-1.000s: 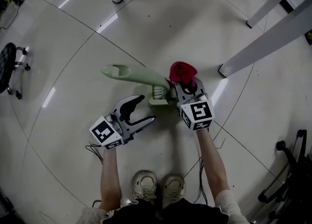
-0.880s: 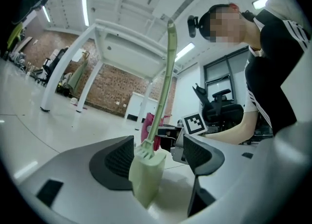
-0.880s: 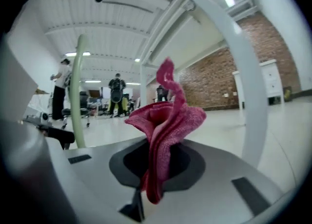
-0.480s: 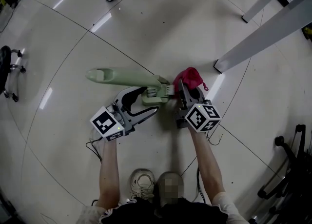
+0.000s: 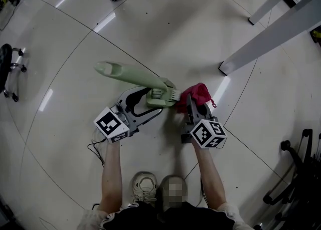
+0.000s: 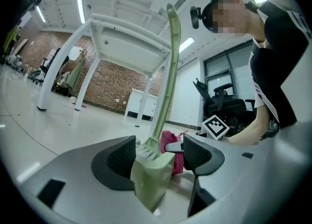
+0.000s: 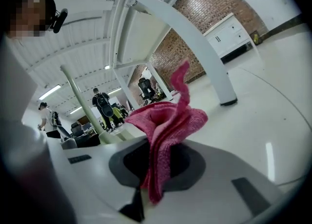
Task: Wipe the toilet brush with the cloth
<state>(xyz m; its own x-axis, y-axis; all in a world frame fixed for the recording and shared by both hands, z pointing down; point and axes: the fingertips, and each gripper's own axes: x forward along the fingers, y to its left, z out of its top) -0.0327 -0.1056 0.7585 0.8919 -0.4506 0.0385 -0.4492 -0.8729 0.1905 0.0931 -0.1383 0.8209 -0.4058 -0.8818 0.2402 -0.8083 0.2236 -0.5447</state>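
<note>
Holding a crumpled pink-red cloth pinched tight between its jaws, the right gripper sits low over the glossy pale tiled floor, with the cloth just beside the bristled end of the pale green plastic toilet brush. The left gripper has its jaws set wide around that bristled lower end, one pad against the bristles and a slim gap at the other. From there the brush's long handle slants up and away to the left.
</note>
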